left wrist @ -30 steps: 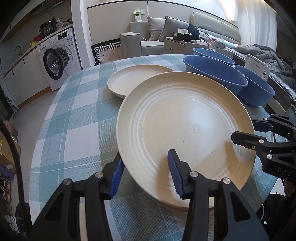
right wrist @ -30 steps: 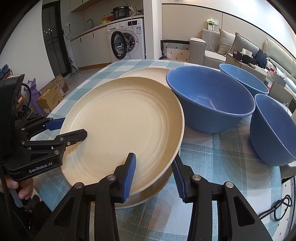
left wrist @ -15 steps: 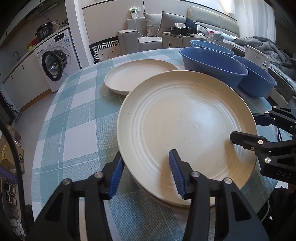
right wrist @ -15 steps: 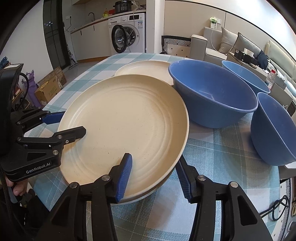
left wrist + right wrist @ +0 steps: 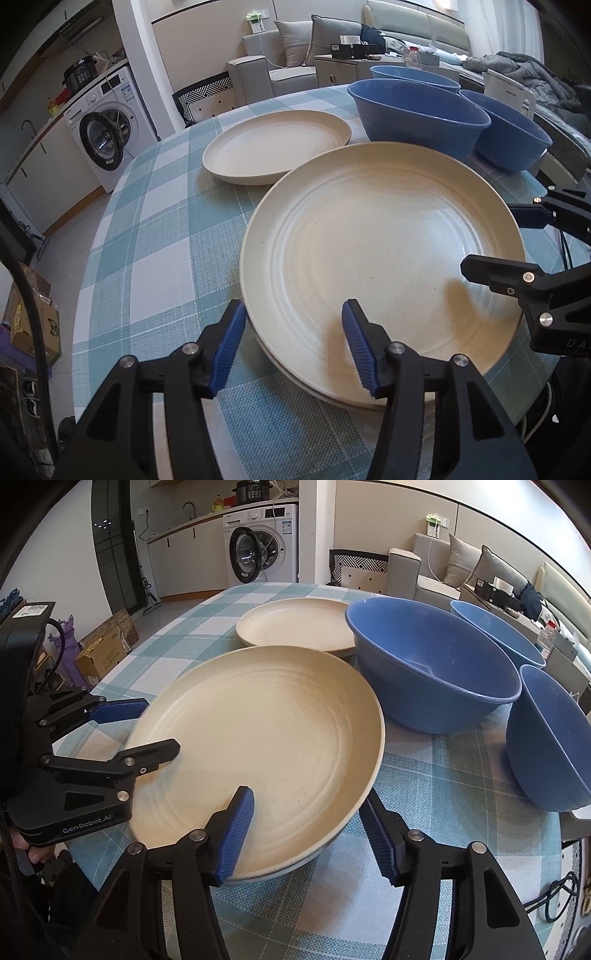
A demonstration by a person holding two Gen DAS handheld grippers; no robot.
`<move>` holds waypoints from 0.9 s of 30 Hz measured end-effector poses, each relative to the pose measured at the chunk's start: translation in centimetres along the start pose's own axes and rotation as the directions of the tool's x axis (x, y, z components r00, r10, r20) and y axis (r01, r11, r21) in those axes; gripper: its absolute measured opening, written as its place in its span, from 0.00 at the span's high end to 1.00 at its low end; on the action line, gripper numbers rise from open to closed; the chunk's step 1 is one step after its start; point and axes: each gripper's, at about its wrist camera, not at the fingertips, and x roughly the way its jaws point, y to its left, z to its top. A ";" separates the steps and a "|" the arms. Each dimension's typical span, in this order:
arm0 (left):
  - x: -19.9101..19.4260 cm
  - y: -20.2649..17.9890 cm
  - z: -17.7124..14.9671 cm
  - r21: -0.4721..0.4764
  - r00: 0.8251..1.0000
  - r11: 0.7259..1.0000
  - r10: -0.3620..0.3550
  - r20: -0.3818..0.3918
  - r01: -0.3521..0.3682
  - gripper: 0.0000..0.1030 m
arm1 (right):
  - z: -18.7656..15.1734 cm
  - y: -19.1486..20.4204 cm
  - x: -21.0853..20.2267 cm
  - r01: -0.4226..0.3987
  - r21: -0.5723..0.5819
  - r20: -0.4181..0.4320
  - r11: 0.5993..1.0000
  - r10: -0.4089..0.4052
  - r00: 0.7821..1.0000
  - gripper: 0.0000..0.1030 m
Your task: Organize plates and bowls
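Observation:
A large cream plate (image 5: pixel 380 240) (image 5: pixel 258 746) lies on top of another cream plate whose rim shows beneath it. My left gripper (image 5: pixel 293 341) is open, its jaws straddling the plate's near rim; it also shows in the right wrist view (image 5: pixel 147 727). My right gripper (image 5: pixel 308 830) is open and straddles the rim at the other side; it also shows in the left wrist view (image 5: pixel 498 240). A smaller cream plate (image 5: pixel 275 146) (image 5: pixel 297 626) sits behind. Three blue bowls (image 5: pixel 432 668) (image 5: pixel 550 738) (image 5: pixel 495 631) stand to the right.
The round table has a teal checked cloth (image 5: pixel 147 240). A washing machine (image 5: pixel 107 125) and sofa (image 5: pixel 295 55) stand beyond the table. Cardboard boxes (image 5: pixel 107 646) lie on the floor. A cable (image 5: pixel 554 893) hangs at the table's right edge.
Both grippers have pulled back slightly from the stacked plates and stay open. The top plate has settled lower onto the plate beneath.

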 end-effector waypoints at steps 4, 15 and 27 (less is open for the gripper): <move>0.0 -0.2 0.0 0.015 1.000 1.000 0.009 -0.001 -0.009 0.46 | 0.0 0.0 0.0 -0.005 -0.001 -0.002 1.000 0.005 1.000 0.35; 0.0 -0.2 0.0 0.013 1.000 1.000 -0.011 -0.005 0.011 0.40 | -0.4 0.1 0.5 -0.010 -0.021 -0.028 1.000 0.009 1.000 0.33; -0.1 0.8 0.2 -0.044 0.998 0.997 -0.062 0.001 0.062 0.38 | -0.4 -0.3 -0.1 -0.022 -0.016 -0.006 1.000 0.022 1.000 0.23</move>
